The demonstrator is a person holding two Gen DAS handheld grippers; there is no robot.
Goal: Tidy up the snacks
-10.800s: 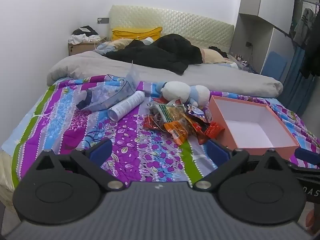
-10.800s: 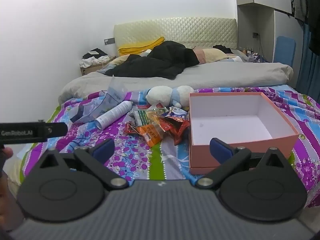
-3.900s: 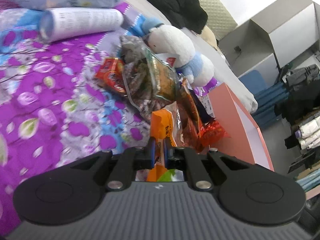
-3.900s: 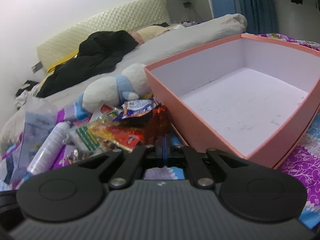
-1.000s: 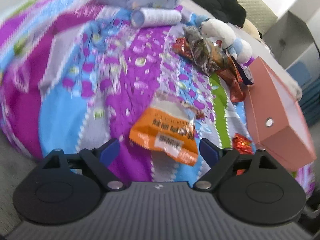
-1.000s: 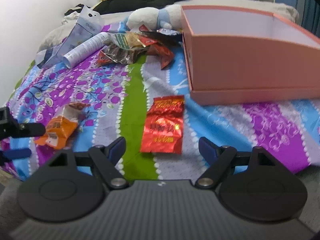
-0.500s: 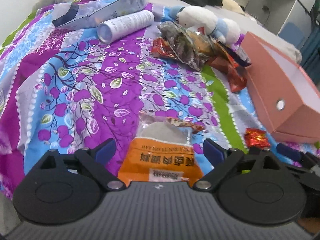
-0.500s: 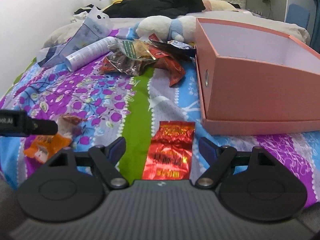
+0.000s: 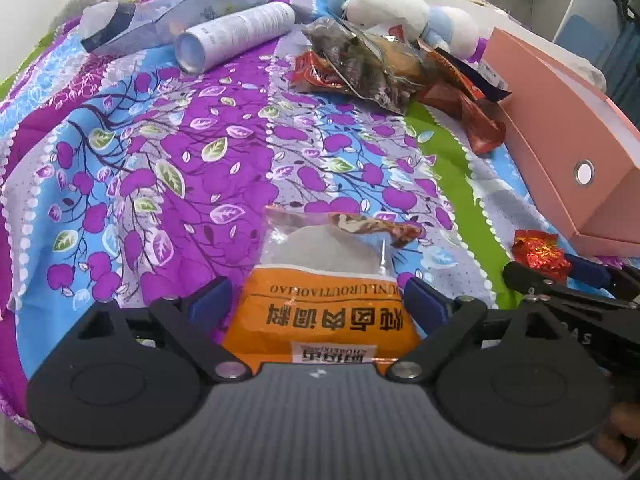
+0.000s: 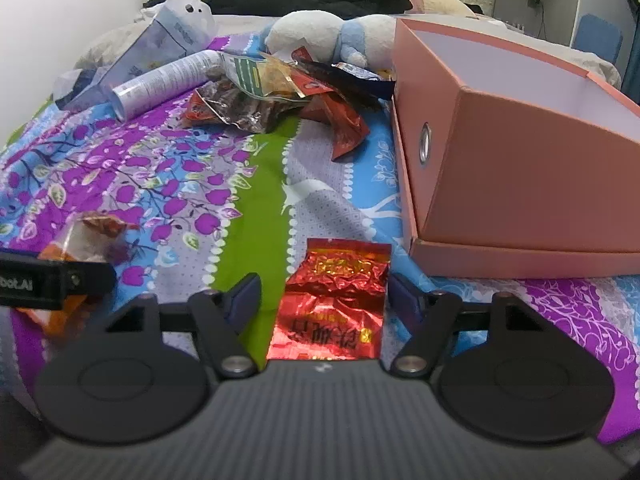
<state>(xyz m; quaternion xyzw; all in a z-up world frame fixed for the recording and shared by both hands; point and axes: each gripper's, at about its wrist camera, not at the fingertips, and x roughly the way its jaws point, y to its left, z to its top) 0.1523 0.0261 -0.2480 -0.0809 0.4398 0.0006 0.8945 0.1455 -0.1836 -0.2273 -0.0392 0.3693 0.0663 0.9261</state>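
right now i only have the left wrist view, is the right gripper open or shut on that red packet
observer: Open. The right gripper has its fingers spread on either side of the red foil packet, which lies flat on the bedspread, ungripped.
operator: anything in the pink box
observer: The inner walls of the pink box that show are bare white; its floor is hidden from the right wrist view.

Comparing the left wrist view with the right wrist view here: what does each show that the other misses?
Only the left wrist view shows the printed lettering on the orange snack packet lying between the open left gripper.

Only the right wrist view shows the white inside of the pink cardboard box and the face of the red foil packet between the open right gripper.

Both show the snack pile, white cylinder and plush toy.
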